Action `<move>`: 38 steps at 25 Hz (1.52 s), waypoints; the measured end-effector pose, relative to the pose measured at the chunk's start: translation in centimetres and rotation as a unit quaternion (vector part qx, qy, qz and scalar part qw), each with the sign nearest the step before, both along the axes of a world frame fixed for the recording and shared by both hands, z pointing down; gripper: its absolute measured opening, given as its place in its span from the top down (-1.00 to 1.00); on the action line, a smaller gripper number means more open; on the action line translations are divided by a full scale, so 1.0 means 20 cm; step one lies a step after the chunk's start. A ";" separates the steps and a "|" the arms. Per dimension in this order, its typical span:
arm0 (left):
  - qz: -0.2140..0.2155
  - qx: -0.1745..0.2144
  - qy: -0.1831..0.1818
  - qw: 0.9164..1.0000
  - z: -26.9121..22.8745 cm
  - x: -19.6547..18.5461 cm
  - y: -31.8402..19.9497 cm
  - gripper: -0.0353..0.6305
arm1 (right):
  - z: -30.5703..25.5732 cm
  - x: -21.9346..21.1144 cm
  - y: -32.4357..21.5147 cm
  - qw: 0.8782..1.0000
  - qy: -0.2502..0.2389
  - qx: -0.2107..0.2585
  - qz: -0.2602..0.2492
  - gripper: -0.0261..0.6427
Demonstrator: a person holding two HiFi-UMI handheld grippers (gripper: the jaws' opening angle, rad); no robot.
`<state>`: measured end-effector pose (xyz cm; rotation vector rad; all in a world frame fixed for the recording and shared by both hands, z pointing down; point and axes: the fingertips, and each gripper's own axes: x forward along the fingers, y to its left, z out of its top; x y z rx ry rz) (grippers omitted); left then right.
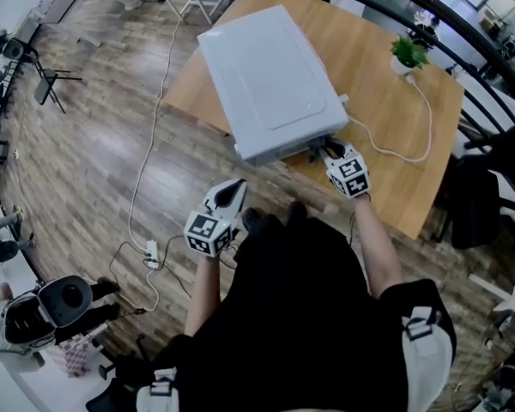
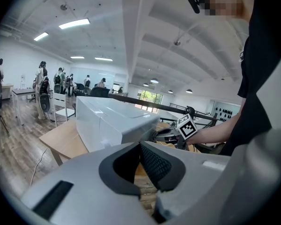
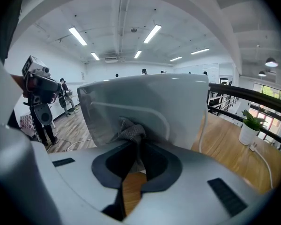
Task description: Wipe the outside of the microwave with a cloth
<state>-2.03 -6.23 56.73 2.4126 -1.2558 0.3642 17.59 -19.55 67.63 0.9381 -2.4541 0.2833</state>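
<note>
While the white microwave (image 1: pixel 270 80) is seated on the wooden counter (image 1: pixel 378 93), a grey cloth (image 3: pixel 131 130) is clamped in the right hand-held gripper (image 1: pixel 327 150) and pressed against its near face; the left hand-held gripper (image 1: pixel 233 189) is closed on nothing, off the counter's edge

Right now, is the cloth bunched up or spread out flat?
Bunched up: the right hand-held gripper has its jaws closed on the cloth, which sticks out as a crumpled wad at the microwave.
</note>
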 end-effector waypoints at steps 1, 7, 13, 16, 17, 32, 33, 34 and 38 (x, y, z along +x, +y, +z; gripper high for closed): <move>-0.002 0.000 0.001 1.000 0.00 -0.01 0.00 0.89 | 0.01 -0.01 0.00 1.000 0.001 0.000 -0.002 0.82; -0.005 0.000 0.005 1.000 0.01 -0.09 0.03 0.89 | 0.03 -0.07 0.04 1.000 0.011 -0.006 -0.007 0.82; 0.005 -0.005 0.009 1.000 0.02 -0.17 0.01 0.89 | 0.06 -0.14 0.07 0.999 0.027 -0.021 -0.004 0.82; 0.015 -0.003 0.010 1.000 0.01 -0.21 0.00 0.89 | 0.05 -0.18 0.09 0.999 0.031 -0.020 0.002 0.82; 0.019 -0.002 0.011 1.000 0.01 -0.22 0.00 0.89 | 0.04 -0.18 0.09 0.999 0.031 -0.018 0.005 0.82; 0.070 0.002 0.015 0.997 -0.04 -0.36 -0.07 0.89 | -0.02 -0.32 0.15 0.998 0.030 -0.018 0.049 0.82; 0.071 0.002 0.015 0.997 -0.04 -0.37 -0.07 0.89 | -0.03 -0.34 0.14 0.998 0.028 -0.013 0.050 0.82; 0.073 0.001 0.015 0.997 -0.04 -0.39 -0.07 0.89 | -0.02 -0.35 0.15 0.998 0.029 -0.013 0.050 0.82; 0.074 -0.001 0.017 0.997 -0.02 -0.45 -0.06 0.89 | 0.01 -0.42 0.20 0.998 0.035 -0.033 0.047 0.82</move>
